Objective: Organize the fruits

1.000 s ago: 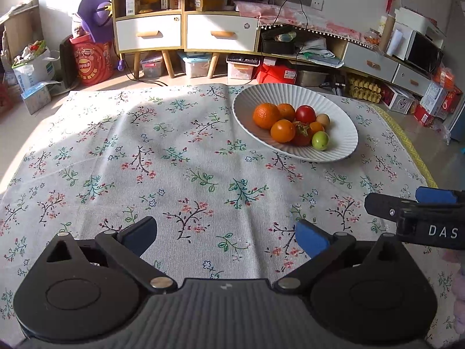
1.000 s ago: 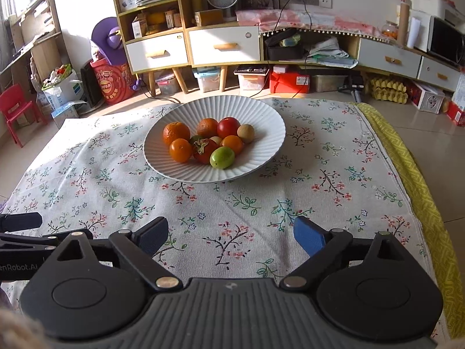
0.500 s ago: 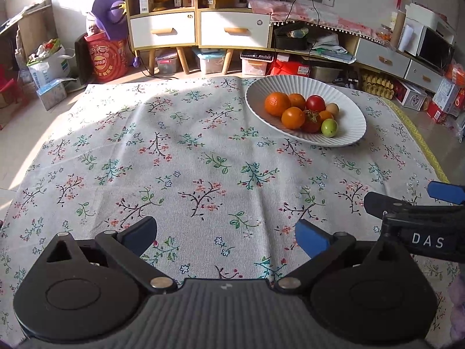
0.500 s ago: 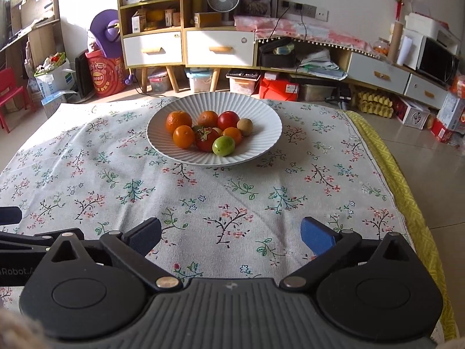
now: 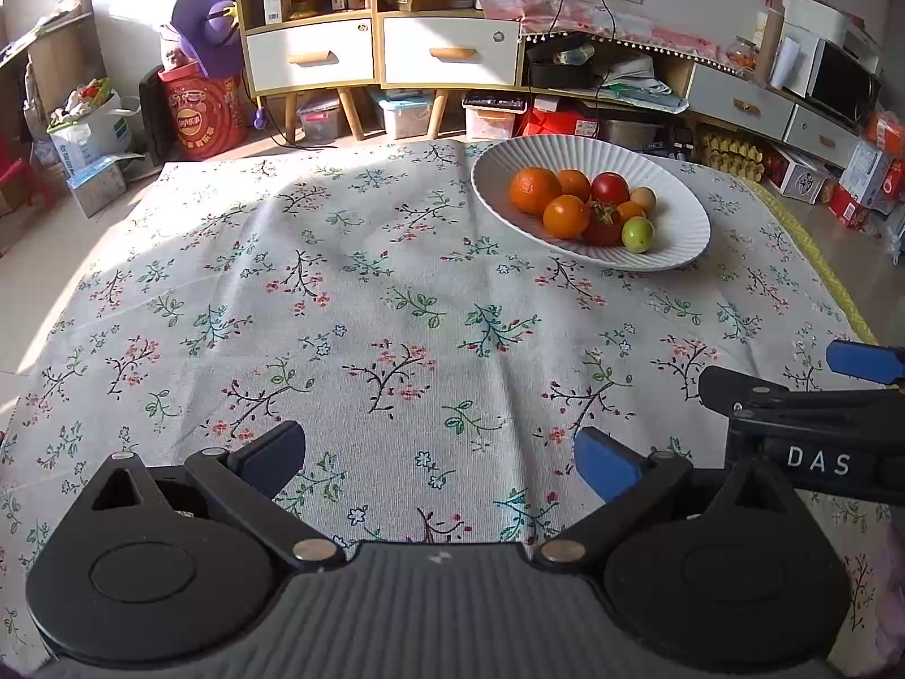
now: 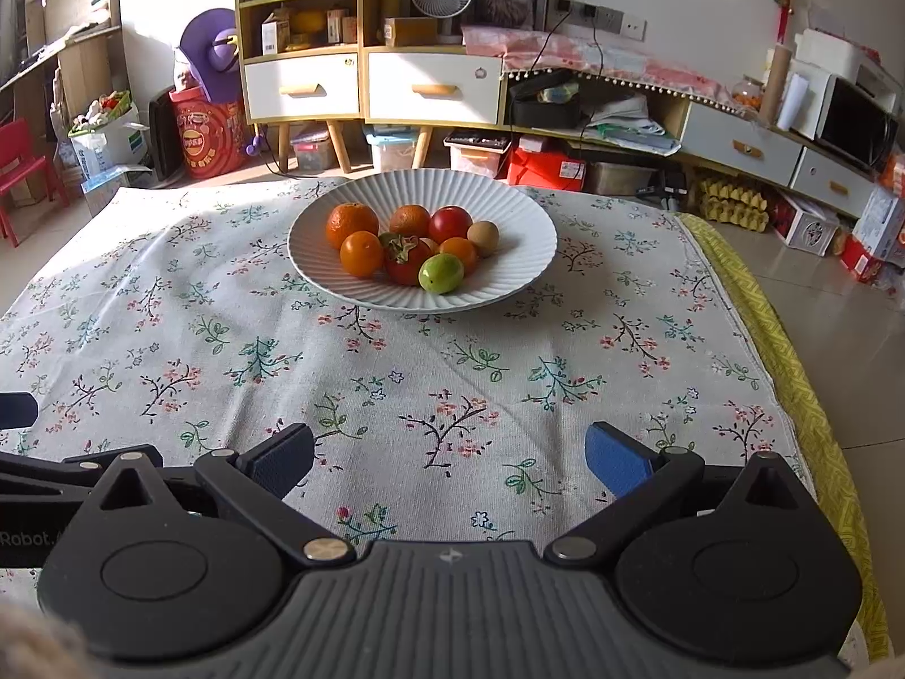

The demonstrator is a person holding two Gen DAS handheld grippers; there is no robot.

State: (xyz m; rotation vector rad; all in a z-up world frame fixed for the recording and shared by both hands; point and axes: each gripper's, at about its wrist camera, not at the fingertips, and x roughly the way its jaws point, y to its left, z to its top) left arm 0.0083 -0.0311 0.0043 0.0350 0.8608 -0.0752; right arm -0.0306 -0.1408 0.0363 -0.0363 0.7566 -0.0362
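A white ribbed plate (image 5: 676, 209) (image 6: 526, 220) sits on the far side of the floral tablecloth (image 5: 367, 283). It holds several fruits: oranges (image 5: 534, 189) (image 6: 352, 223), a red tomato (image 5: 610, 188), a red persimmon (image 6: 407, 261), a green fruit (image 5: 637, 233) (image 6: 440, 273) and a small brown one (image 6: 483, 237). My left gripper (image 5: 441, 452) is open over the cloth's near side, well short of the plate, with nothing between its blue pads. My right gripper (image 6: 451, 455) is open wide and empty, straight in front of the plate. Each gripper shows at the edge of the other's view.
The cloth ends at a yellow mat border (image 6: 792, 373) on the right, with tiled floor beyond. Behind the table stand a white-drawered cabinet (image 6: 367, 85), storage boxes (image 5: 396, 116) and a low shelf unit (image 6: 735, 141). A red chair (image 6: 22, 164) is at far left.
The right gripper's jaws have spread a little wider. Both views have tilted slightly, so the plate sits a bit higher in the picture. No fruit has moved.
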